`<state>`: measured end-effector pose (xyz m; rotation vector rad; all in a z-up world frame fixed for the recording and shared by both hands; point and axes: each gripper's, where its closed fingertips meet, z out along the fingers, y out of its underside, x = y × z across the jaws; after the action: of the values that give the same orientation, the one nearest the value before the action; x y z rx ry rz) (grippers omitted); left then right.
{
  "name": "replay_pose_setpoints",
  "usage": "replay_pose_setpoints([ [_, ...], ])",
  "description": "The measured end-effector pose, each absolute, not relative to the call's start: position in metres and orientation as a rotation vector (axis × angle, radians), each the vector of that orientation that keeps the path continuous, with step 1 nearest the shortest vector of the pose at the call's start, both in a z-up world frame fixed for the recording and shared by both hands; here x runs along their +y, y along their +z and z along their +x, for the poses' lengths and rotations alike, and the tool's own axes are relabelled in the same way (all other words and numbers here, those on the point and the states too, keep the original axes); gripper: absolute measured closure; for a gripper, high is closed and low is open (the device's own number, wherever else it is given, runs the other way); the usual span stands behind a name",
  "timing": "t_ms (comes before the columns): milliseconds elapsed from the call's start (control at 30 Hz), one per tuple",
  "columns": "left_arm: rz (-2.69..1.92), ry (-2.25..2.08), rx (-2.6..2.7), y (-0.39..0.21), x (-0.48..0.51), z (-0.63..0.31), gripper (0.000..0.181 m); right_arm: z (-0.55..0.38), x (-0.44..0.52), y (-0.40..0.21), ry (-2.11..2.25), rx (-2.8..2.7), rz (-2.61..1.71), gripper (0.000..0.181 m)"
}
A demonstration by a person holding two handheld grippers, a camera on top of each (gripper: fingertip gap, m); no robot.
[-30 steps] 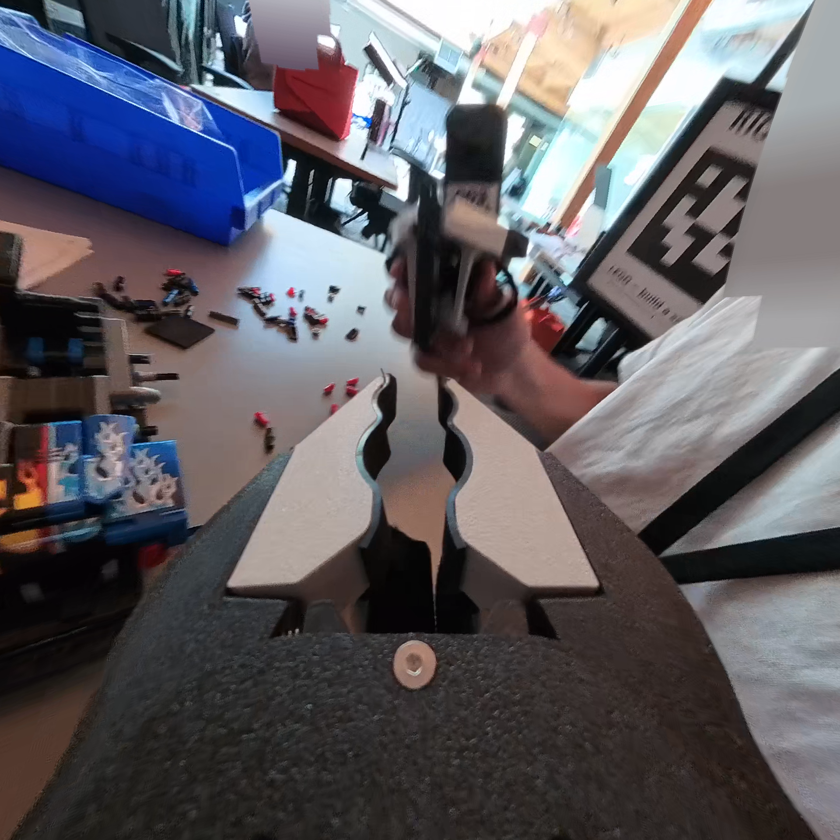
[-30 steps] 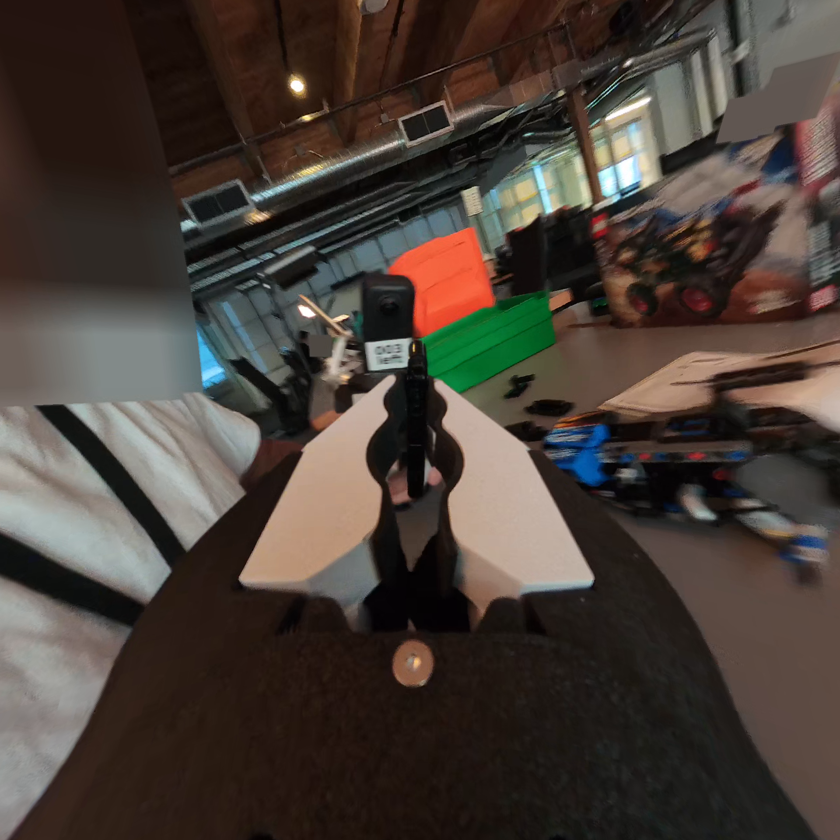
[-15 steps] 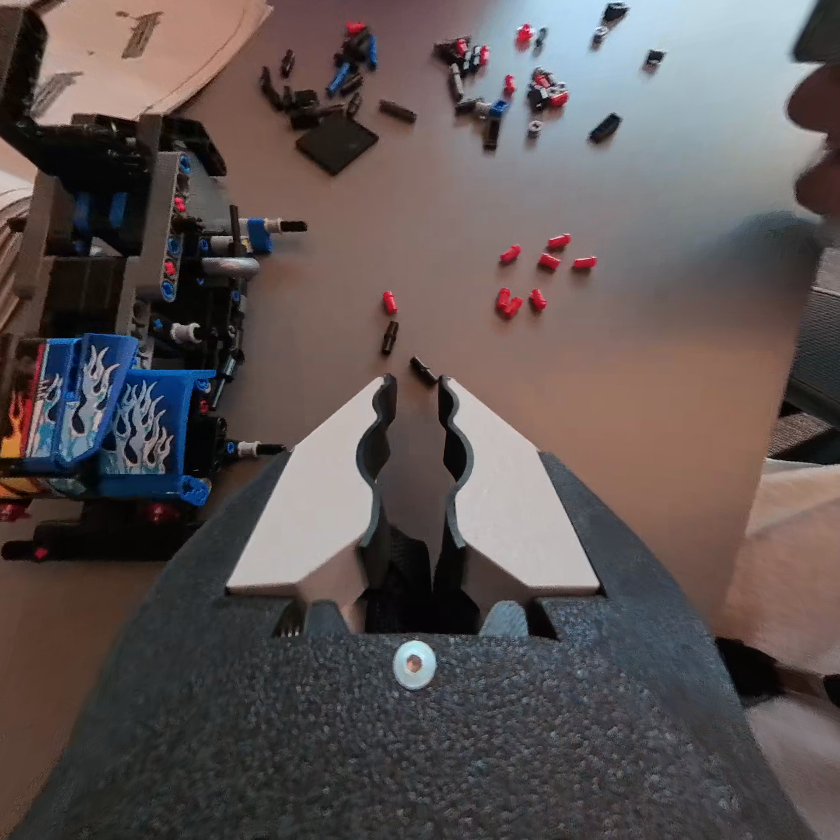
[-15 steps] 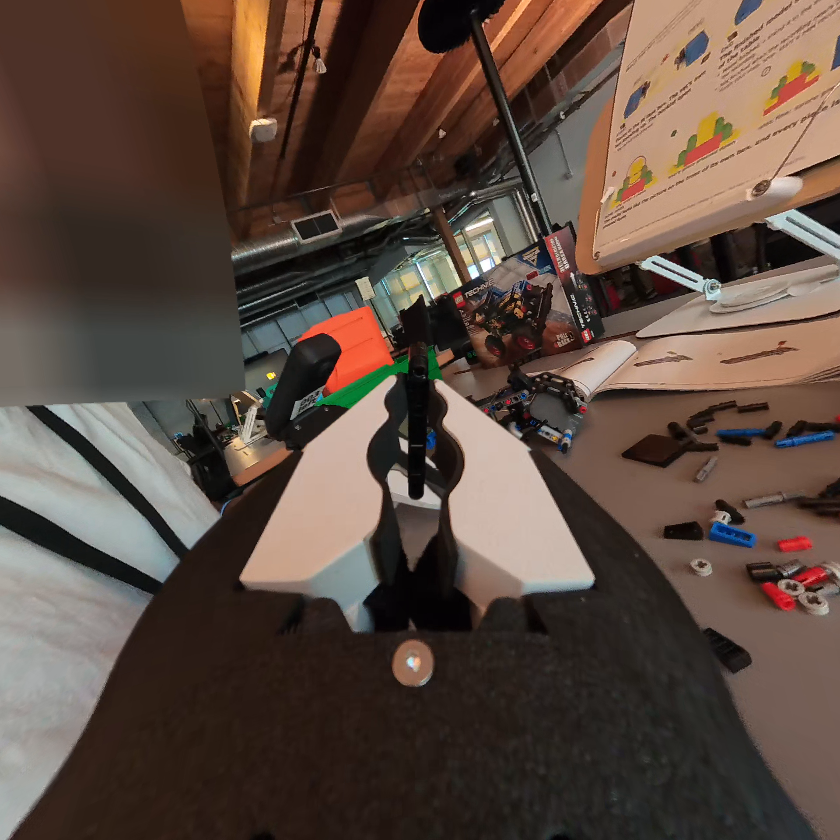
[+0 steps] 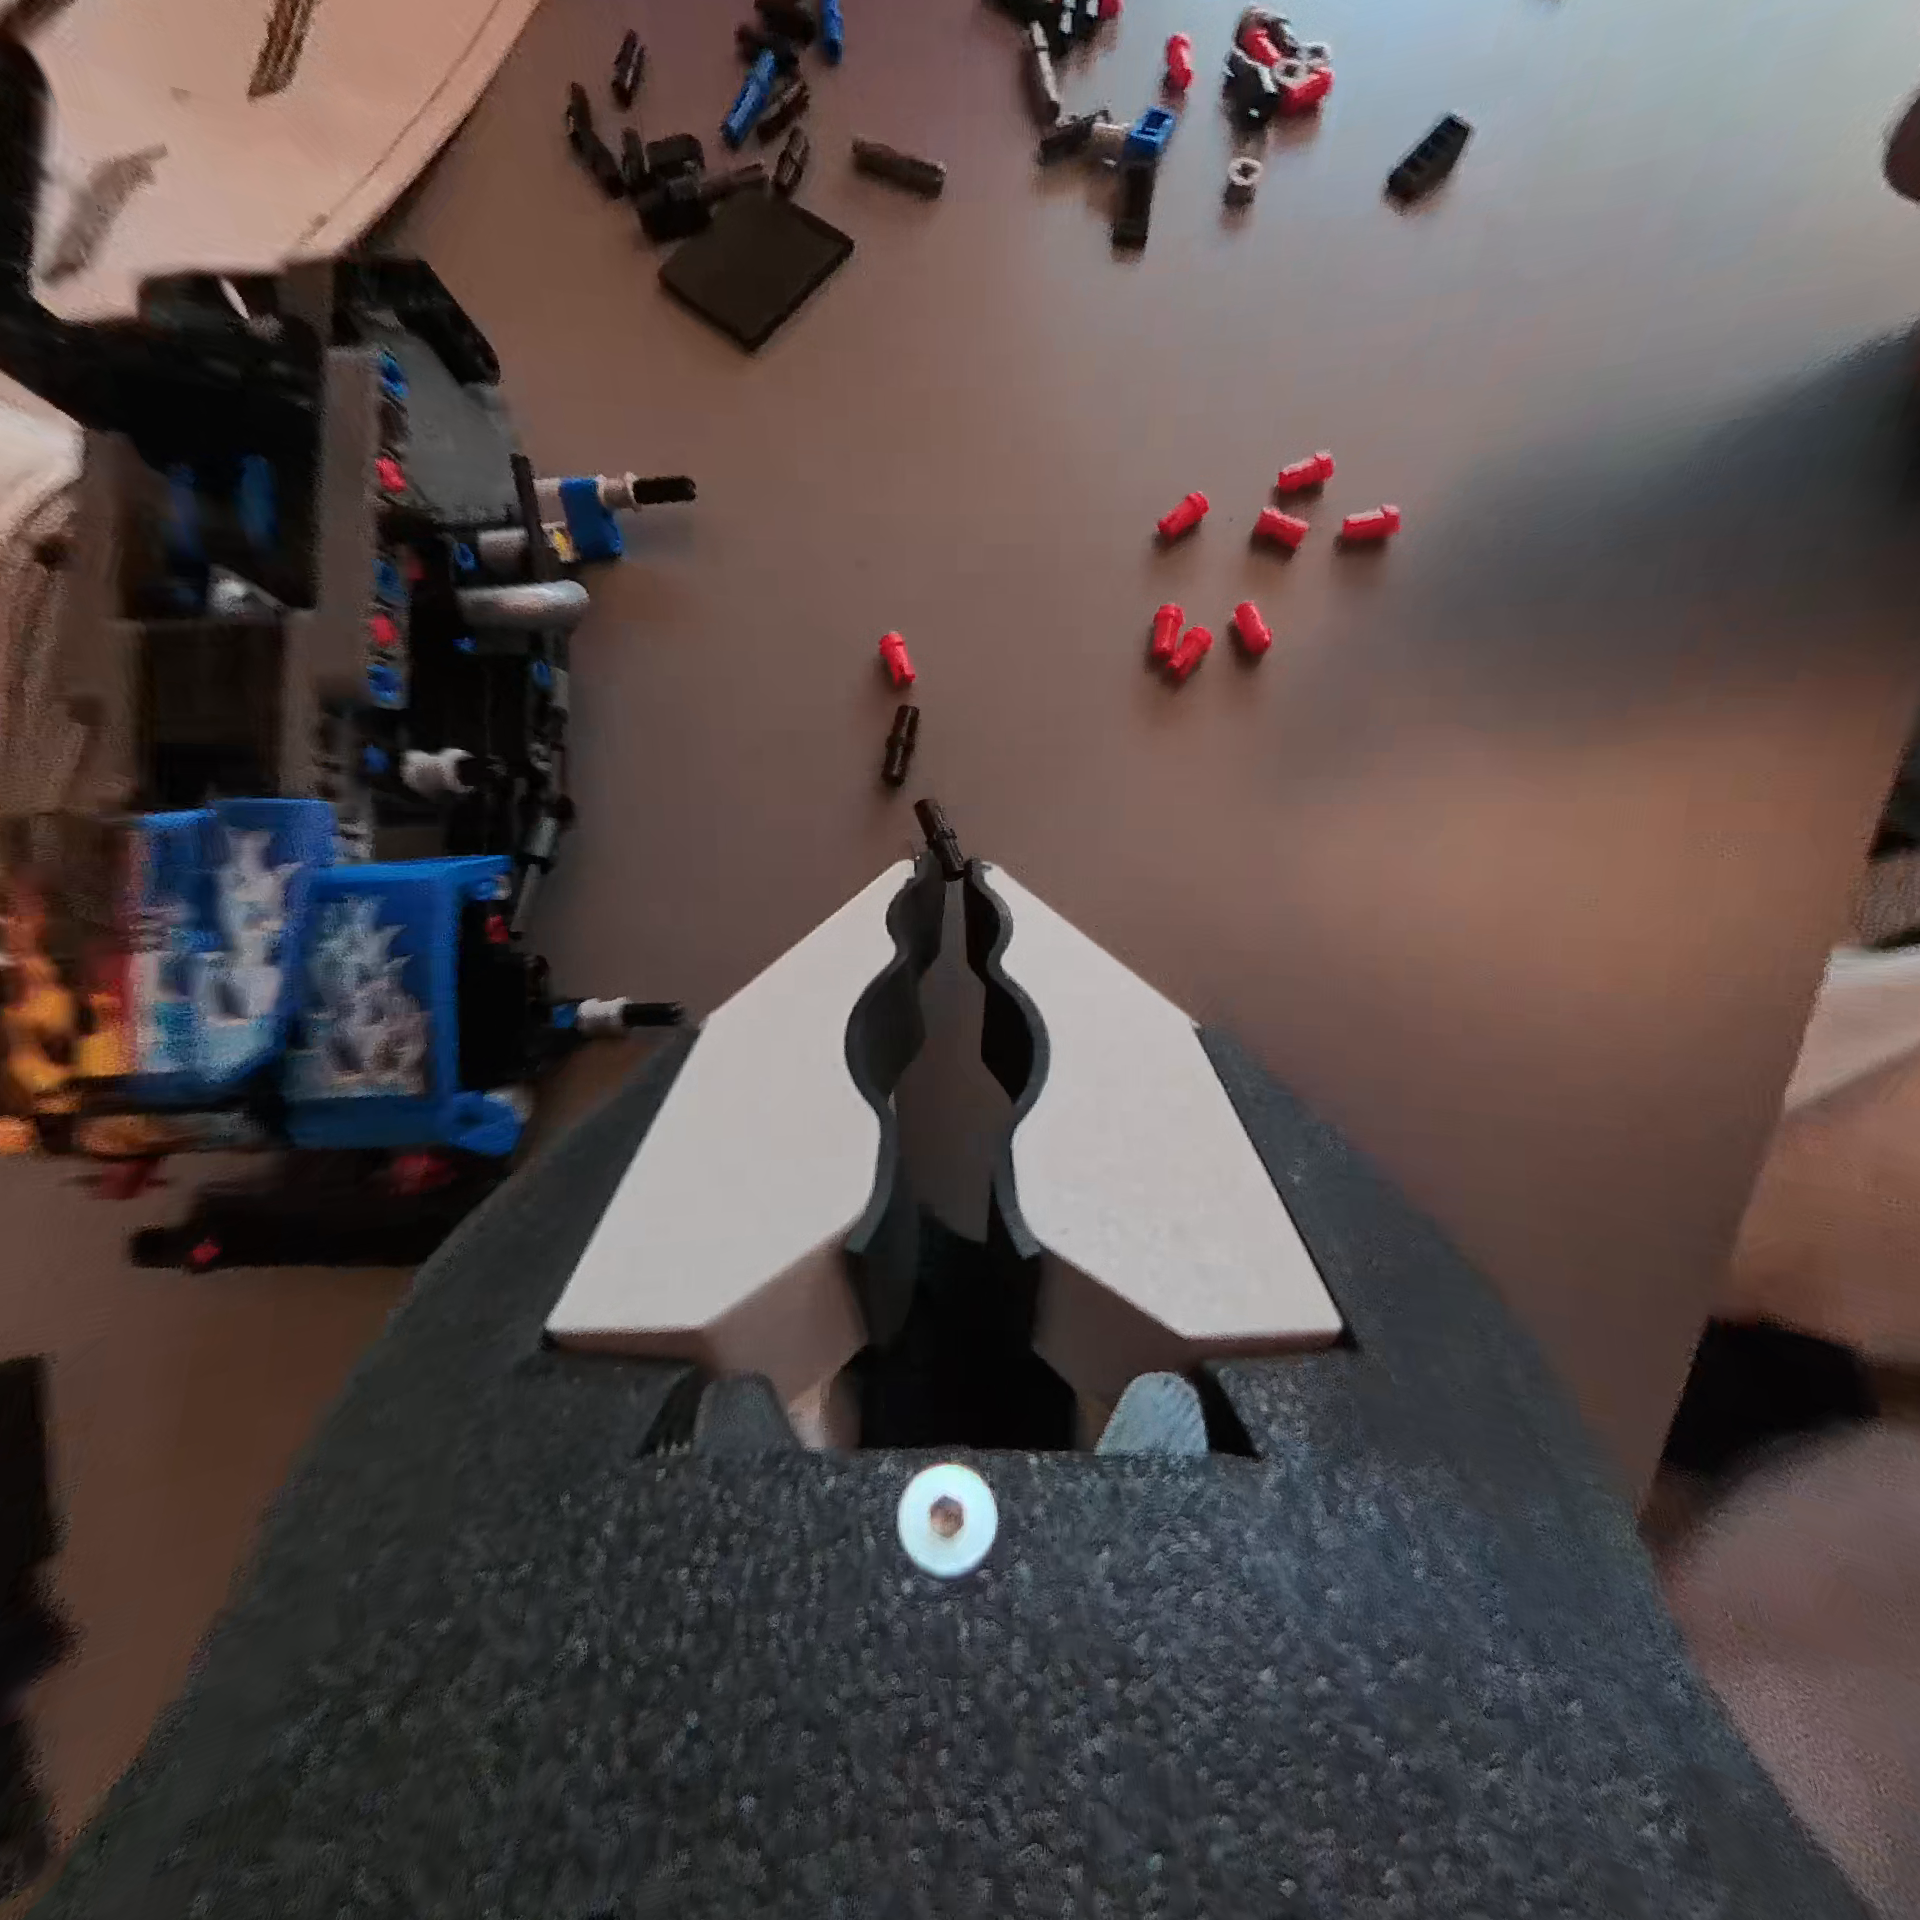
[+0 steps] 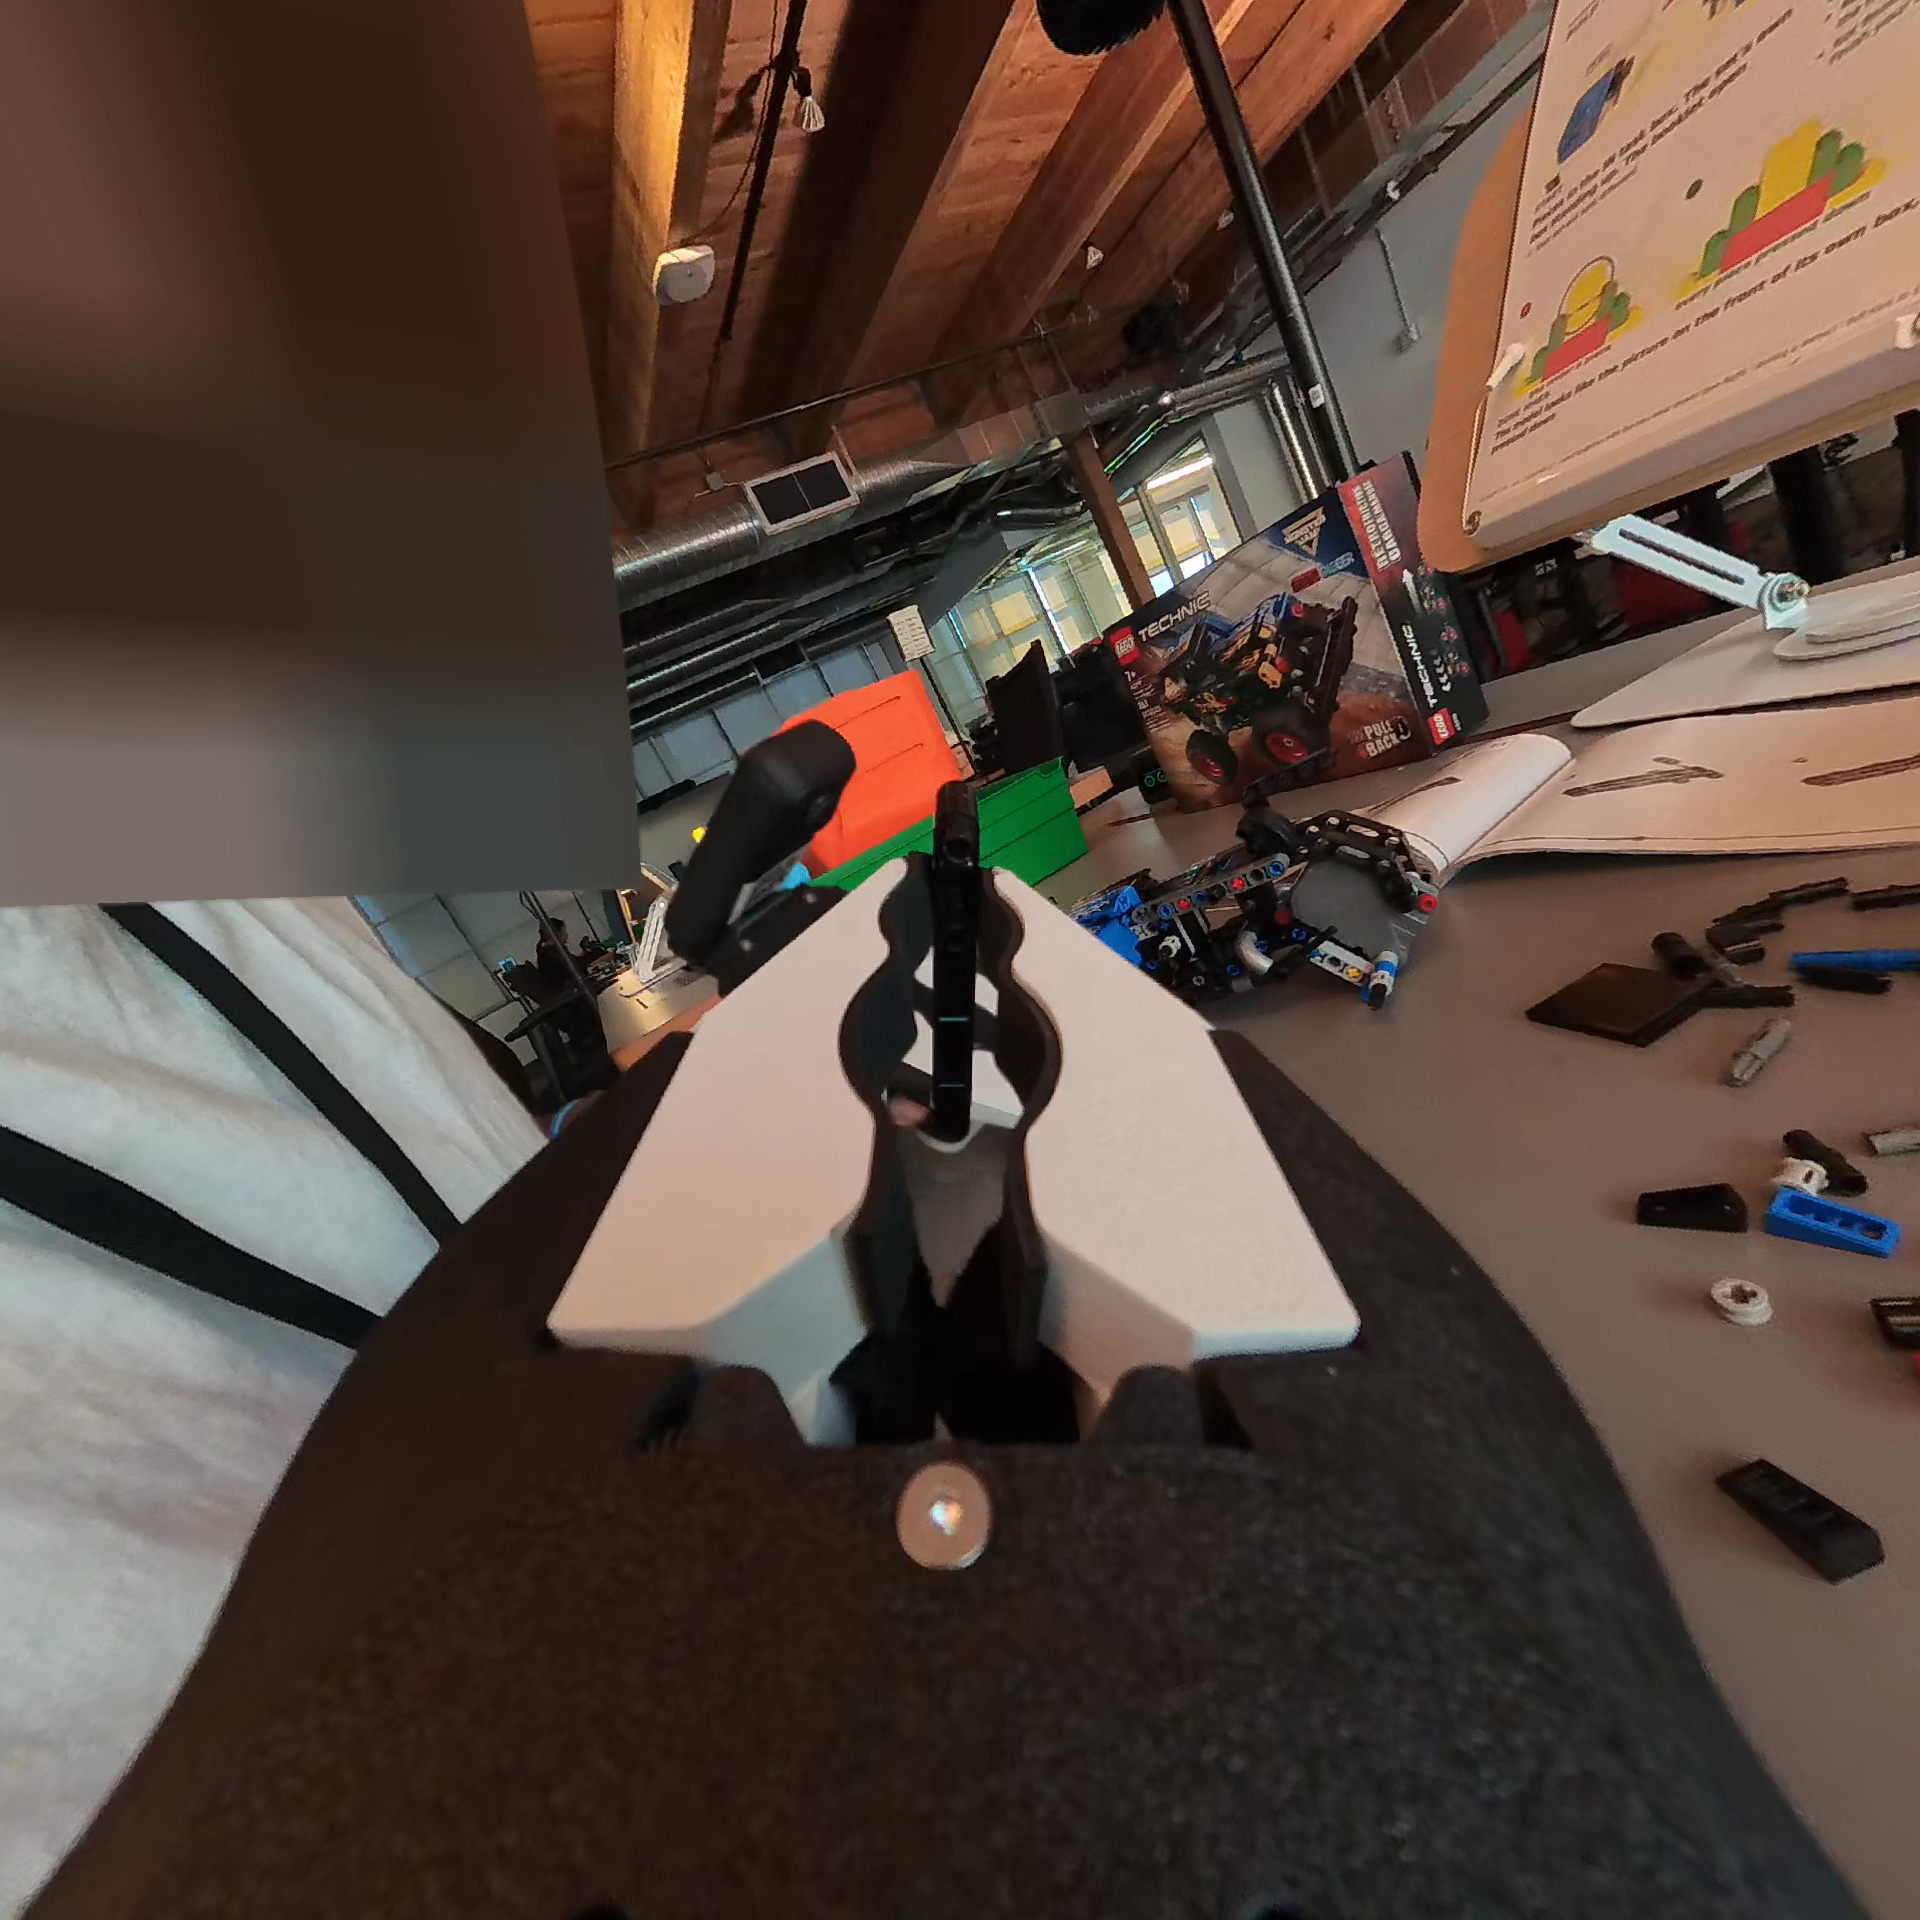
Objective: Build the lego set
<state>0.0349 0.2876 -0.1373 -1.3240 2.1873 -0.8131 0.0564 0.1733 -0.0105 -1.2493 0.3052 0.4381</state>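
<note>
In the left wrist view my left gripper is low over the table, shut on a small black pin that sticks out past its tips. Another black pin and a red pin lie just ahead. The part-built blue and black truck stands at the left. In the right wrist view my right gripper is shut on a thin black beam, held upright in the air. The truck shows beyond it on the right.
Several red pins lie right of centre, and loose black, blue and red parts lie farther off. An open booklet, the set's box and a board on a stand are at the back. Loose parts lie right. One gripper's finger ends stand about 15 cm off the other's.
My left gripper swung down to the table, came up to the nearest black pin and shut on it. My right gripper turned toward the table, still holding the black beam.
</note>
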Motion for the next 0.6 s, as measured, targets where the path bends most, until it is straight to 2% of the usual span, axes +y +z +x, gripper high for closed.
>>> replay_pose_setpoints([
  [167, -1.223, -0.849, 2.407, -0.103, 0.316, 0.0, 0.179, 0.056, 0.174, -0.012, 0.405, 0.293, -1.27, 0.174],
  [300, -1.432, -0.699, 2.676, -0.083, 0.377, -0.047, 0.179, 0.058, 0.173, -0.012, 0.428, 0.302, -1.254, 0.174],
  [433, -1.691, -0.367, 3.04, -0.079, 0.428, -0.093, 0.178, 0.059, 0.172, -0.011, 0.443, 0.305, -1.237, 0.175],
  [600, -1.874, 0.078, 3.205, -0.097, 0.463, -0.099, 0.179, 0.059, 0.173, -0.012, 0.448, 0.298, -1.243, 0.174],
])
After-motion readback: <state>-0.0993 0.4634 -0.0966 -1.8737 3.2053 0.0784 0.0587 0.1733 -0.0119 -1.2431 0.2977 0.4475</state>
